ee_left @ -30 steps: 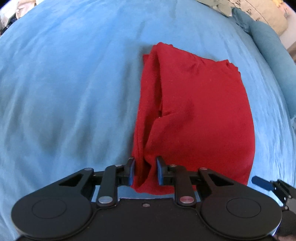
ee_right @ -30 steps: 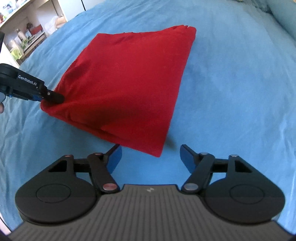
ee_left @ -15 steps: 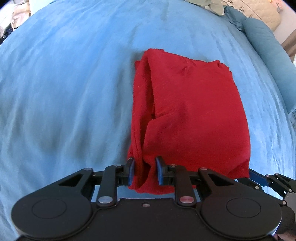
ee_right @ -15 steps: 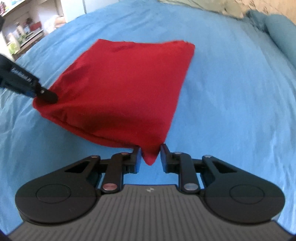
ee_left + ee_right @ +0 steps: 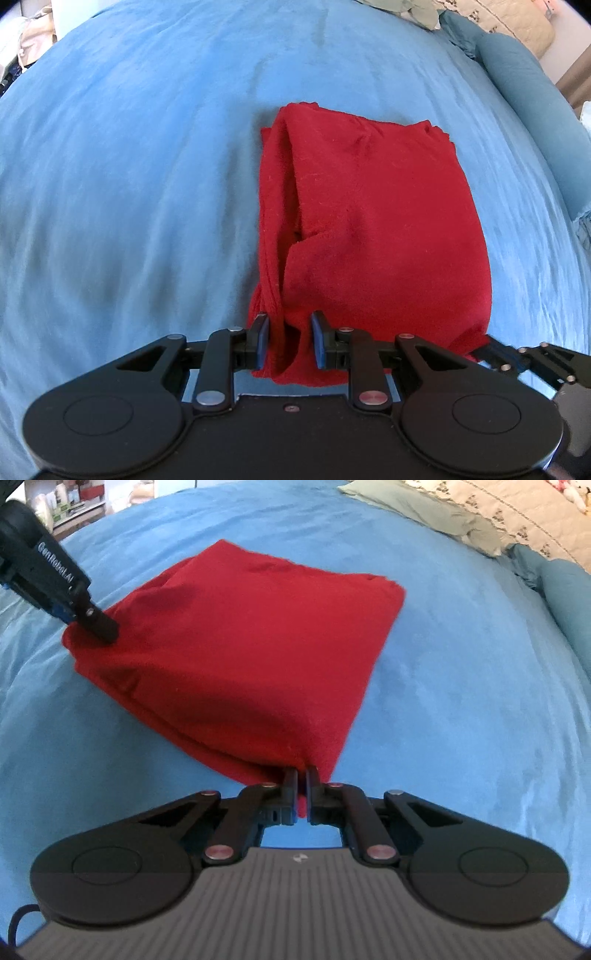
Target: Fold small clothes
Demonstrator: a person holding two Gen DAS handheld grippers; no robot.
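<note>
Folded red garment (image 5: 373, 229) mid-frame on blue bedspread (image 5: 129, 166), pillows (image 5: 480, 513) upper right. Left gripper (image 5: 289, 341) clamped on near-left corner w/ fabric bunched between fingers; right gripper (image 5: 302, 786) pinched nearly closed on near-right corner. "GenRobot.AI" readable on left gripper, upper left of right wrist view.

A blue bedspread (image 5: 147, 184), a blue bolster (image 5: 535, 110), and perhaps a quilted pillow (image 5: 517, 513).

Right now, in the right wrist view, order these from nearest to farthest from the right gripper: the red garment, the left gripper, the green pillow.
1. The red garment: its near corner is pinched in the right gripper.
2. The left gripper: far left, on the garment's other corner.
3. The green pillow: top right, at the bed's far end.
</note>
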